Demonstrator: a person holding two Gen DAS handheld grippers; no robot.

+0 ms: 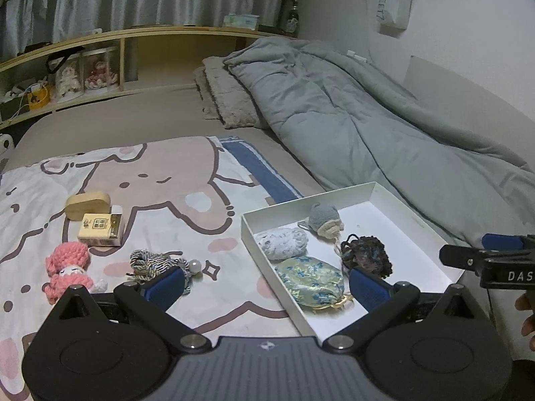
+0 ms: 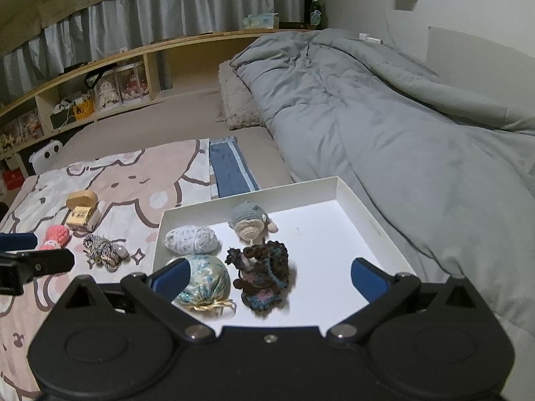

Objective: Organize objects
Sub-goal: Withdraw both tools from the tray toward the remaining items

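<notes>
- Box [image 2: 367, 207], white and shallow, lies on the bed, centre of the right wrist view and right of centre in the left wrist view.
- Inside it: a pale yarn ball [image 2: 192, 240], a grey-and-cream crochet toy [image 2: 249, 222], a dark multicolour crochet piece [image 2: 260, 272] and a floral pouch [image 2: 205, 282] with a gold tie.
- The right gripper [image 2: 269, 275] has its blue fingers spread wide over the near part of the box; the dark crochet piece lies between them, touched by neither.
- The left gripper [image 1: 265, 285] is also wide apart, straddling the box's left wall with nothing held.
- Left of the box, on the cartoon blanket [image 1: 160, 173]: a striped cord bundle [image 1: 157, 262], a pink knitted doll [image 1: 68, 272], a small yellow carton [image 1: 100, 230] and a wooden case [image 1: 87, 204] touching the carton from behind.
- A grey duvet [image 1: 351, 117] fills the upper right.
</notes>
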